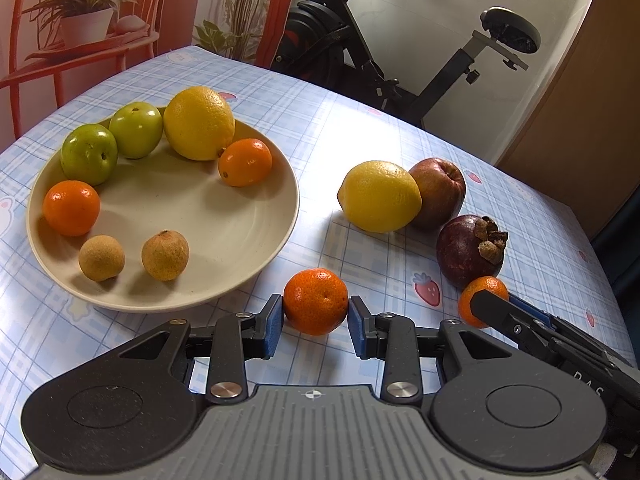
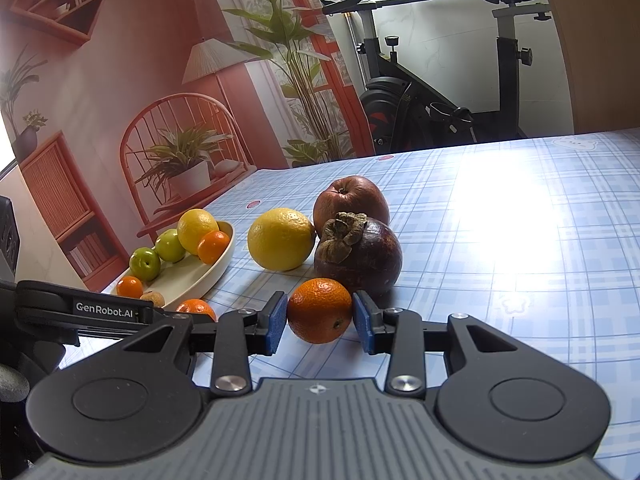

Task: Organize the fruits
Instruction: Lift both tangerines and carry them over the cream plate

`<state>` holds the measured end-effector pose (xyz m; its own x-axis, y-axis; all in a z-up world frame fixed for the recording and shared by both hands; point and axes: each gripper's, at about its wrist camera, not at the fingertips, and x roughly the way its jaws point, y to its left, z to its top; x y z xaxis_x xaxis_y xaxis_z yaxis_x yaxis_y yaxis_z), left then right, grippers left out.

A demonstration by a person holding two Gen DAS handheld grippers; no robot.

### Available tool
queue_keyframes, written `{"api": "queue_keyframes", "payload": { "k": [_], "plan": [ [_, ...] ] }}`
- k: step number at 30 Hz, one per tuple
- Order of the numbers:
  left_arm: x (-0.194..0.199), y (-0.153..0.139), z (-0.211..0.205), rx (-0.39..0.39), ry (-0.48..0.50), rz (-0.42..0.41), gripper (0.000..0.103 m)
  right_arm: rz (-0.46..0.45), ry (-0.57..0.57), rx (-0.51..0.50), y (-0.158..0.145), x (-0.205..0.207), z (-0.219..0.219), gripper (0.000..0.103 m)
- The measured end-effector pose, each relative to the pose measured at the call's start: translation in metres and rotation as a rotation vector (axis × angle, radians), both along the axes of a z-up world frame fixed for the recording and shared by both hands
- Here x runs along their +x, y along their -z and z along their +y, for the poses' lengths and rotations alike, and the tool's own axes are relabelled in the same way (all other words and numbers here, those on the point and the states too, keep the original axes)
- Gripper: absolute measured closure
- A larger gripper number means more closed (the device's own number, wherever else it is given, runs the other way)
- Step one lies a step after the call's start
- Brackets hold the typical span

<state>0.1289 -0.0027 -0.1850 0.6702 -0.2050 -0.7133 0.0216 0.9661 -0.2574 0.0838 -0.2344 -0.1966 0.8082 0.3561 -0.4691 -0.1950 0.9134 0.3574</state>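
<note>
Two tangerines sit clamped on the bench, one in the left tool (image 1: 316, 316), one in the right tool (image 2: 320, 316), with the fruit plate (image 1: 256, 240) toward the bench's left edge, nearer the left.

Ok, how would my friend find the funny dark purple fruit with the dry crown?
Start at the cream plate, then look right to three loose fruits. Nearest you, beside the yellow lemon and red apple, is the mangosteen: the only one with a brown crusty cap.
</note>
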Motion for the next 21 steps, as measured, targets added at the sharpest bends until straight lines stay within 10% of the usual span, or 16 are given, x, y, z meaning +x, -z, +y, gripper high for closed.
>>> {"api": "queue_keyframes", "payload": {
  "k": [21],
  "plan": [
    [0.020, -0.042, 0.043, -0.051, 0.023, -0.101, 0.067, -0.002, -0.039, -0.048, -0.001, -0.003, 0.009, 0.064]
  ]
}}
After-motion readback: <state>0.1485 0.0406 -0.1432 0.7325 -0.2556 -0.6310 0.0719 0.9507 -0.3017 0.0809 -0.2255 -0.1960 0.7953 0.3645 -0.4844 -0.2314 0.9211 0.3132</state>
